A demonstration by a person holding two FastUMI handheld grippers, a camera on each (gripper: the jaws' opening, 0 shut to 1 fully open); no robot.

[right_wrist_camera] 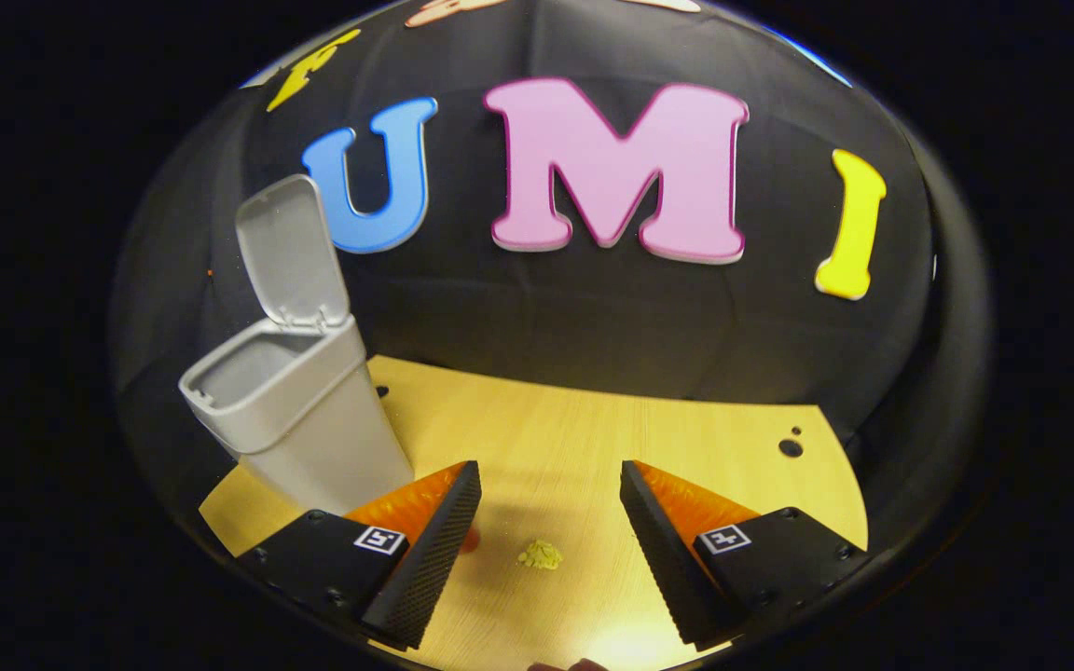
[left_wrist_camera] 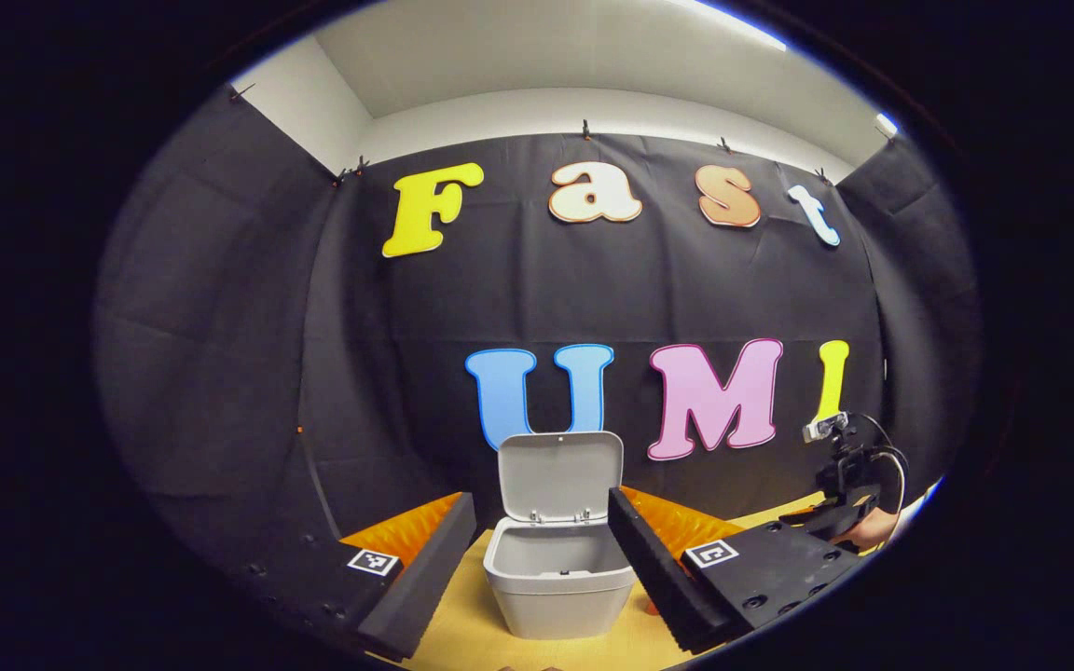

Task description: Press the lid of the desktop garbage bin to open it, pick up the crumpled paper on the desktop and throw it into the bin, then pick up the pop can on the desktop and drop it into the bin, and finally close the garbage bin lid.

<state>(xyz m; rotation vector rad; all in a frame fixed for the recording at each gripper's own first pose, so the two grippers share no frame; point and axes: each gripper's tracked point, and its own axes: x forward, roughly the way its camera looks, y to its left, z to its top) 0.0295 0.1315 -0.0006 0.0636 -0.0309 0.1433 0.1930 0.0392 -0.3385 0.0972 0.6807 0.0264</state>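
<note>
Bin sits dead centre at 12 o'clock betw. the left gripper fingers, lid standing upright, fully open. We see those jaws spread wide, nothing held. Right gripper also wide apart & empty, w/ crumpled paper on the desktop betw. its fingers, untouched. From there bin's at 10 o'clock.

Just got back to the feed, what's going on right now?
The bin stands on the desktop with its lid flipped up. The left gripper faces the bin, jaws open. The right gripper hangs with open jaws over the small crumpled paper, not yet gripping it.
</note>
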